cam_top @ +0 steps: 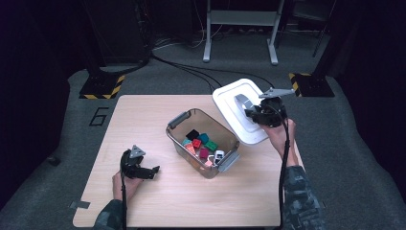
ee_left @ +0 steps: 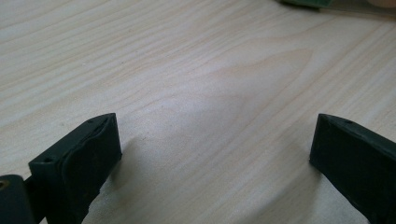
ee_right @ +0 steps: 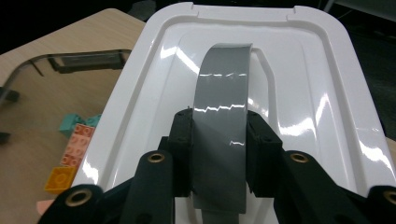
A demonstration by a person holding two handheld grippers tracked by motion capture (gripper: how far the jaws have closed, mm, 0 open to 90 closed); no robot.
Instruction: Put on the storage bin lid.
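We are holding the white lid (cam_top: 239, 111) by its grey handle (ee_right: 223, 116) with the right gripper (cam_top: 261, 114), the jaws pressing on the two sides of that strap, and the lid is hanging tilted in the air just right of the clear bin (cam_top: 202, 142) on the table (cam_top: 143, 120). The left gripper (cam_top: 149, 171) is resting low over bare wood near the table's front left, its jaws standing wide apart with nothing between them.

We are judging that the grip is the weak spot: the handle is smooth and glossy, and the lid is wide and hanging off a narrow strap, so it could swing or slip round in the jaws. If we are carrying it low over the bin, its near edge could knock the bin's rim or its grey latch (cam_top: 178, 120) and shove the bin across the table (nothing is steadying it).

We are not able to see the lid's underside or its far corners' clips. The blocks (cam_top: 201, 143) inside are small and piled, so their count is unclear, and the bin's near wall is hiding some.
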